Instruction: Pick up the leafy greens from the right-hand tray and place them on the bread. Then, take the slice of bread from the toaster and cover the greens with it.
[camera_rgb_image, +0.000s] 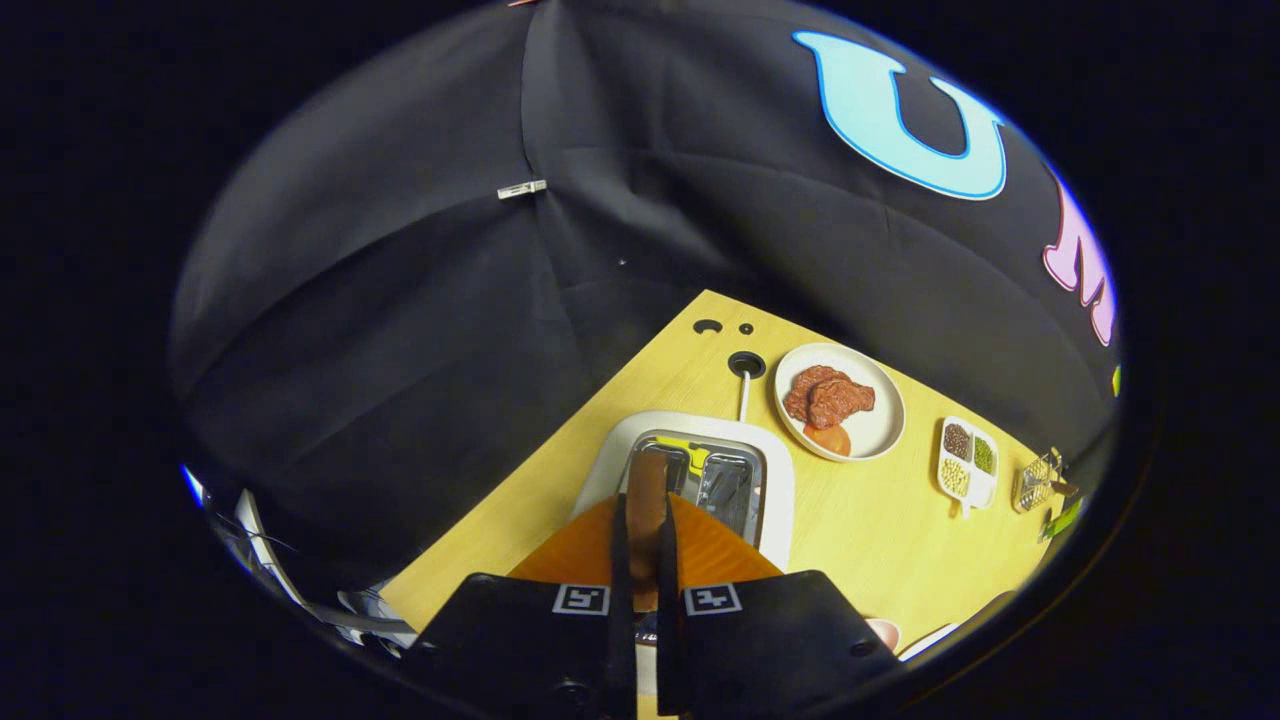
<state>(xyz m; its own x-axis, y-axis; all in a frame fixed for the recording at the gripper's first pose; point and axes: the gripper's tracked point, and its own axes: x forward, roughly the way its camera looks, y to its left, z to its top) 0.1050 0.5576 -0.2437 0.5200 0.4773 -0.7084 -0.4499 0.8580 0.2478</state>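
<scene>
Between the fingers of the gripper (645, 560), a slice of bread (648, 545) stands edge-on, its toasted faces spreading out to either side like a low tent, and both fingers appear to press on it, so the tool is clamped on the slice. Directly beyond the fingertips sits the toaster (690, 475), seen from above on the desk (880, 530); the slice hangs just over its near slot, with its long axis running straight ahead along the fingers. Whether its lower edge has cleared the slot is hard to tell, as the slice hides that spot. The far slot looks empty.

Toward the desk's far edge, to the right of the toaster, a round plate (885, 425) carries brown meat pieces (828, 396) and an orange slice of something beside them. Further right, a small divided dish (966, 462) holds dark, green and pale grains in separate compartments.

Judging by the task, the lift out of the toaster is underway, and covering the greens comes next.
</scene>
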